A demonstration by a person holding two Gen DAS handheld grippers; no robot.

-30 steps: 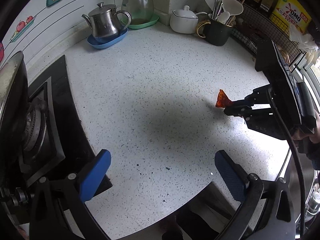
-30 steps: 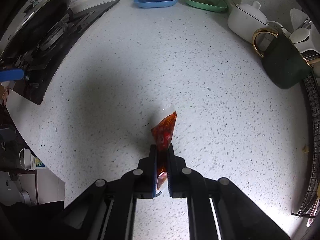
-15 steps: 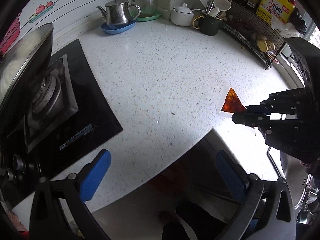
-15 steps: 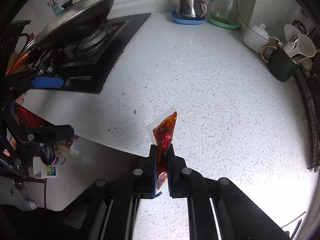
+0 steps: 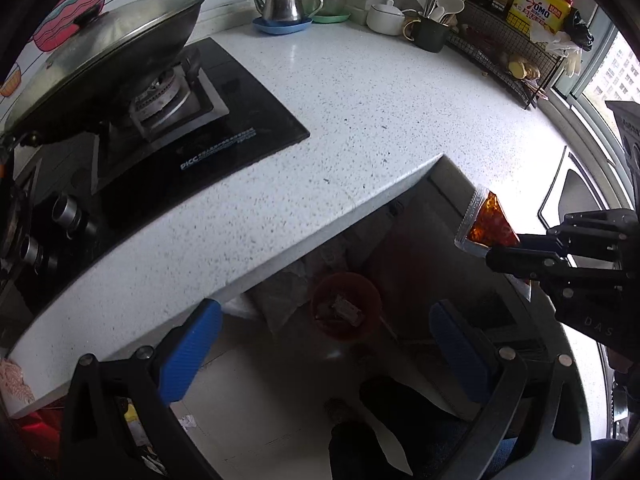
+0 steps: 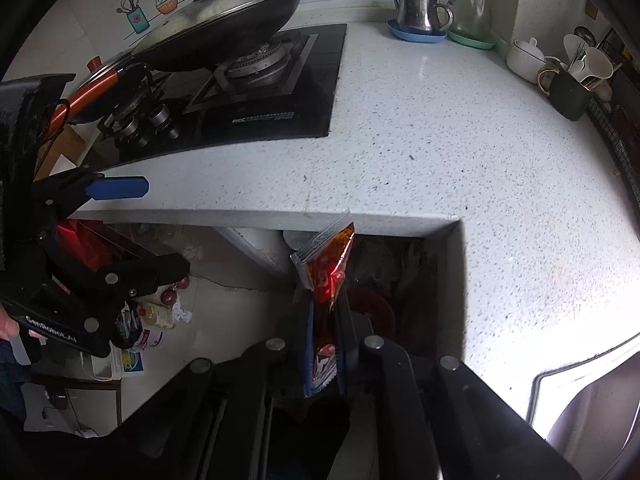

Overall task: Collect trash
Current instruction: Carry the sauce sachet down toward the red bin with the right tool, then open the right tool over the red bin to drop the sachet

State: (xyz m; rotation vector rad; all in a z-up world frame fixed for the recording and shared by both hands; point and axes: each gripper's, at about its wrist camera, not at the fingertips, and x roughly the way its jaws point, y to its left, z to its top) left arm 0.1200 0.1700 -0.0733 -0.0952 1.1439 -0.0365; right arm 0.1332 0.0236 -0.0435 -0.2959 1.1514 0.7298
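Observation:
A red sauce packet (image 6: 330, 268) with a clear sealed edge is pinched upright in my right gripper (image 6: 324, 320), which is shut on it. It hangs past the counter's front edge, over the floor recess. A red round bin (image 5: 346, 310) with scraps inside stands on the floor there, also partly seen behind the packet as the bin (image 6: 372, 308). In the left wrist view the packet (image 5: 486, 226) and right gripper (image 5: 504, 248) are at the right. My left gripper (image 5: 326, 350) is open and holds nothing, its blue pads (image 5: 192, 354) wide apart above the floor and bin. The left gripper (image 6: 140, 228) shows at the left of the right wrist view.
The speckled white countertop (image 5: 360, 100) carries a black hob (image 5: 180, 140) with a lidded wok (image 5: 104, 60), a steel teapot (image 5: 286, 2), a dark mug of utensils (image 5: 430, 32) and a wire rack (image 5: 512, 64). A steel sink (image 6: 592, 412) lies right. Bags (image 6: 152, 320) and a person's shoes (image 5: 360, 432) are on the floor.
Both grippers have pulled back from over the countertop past its front edge. The packet, still gripped, now hangs over the floor recess with the red bin in view below.

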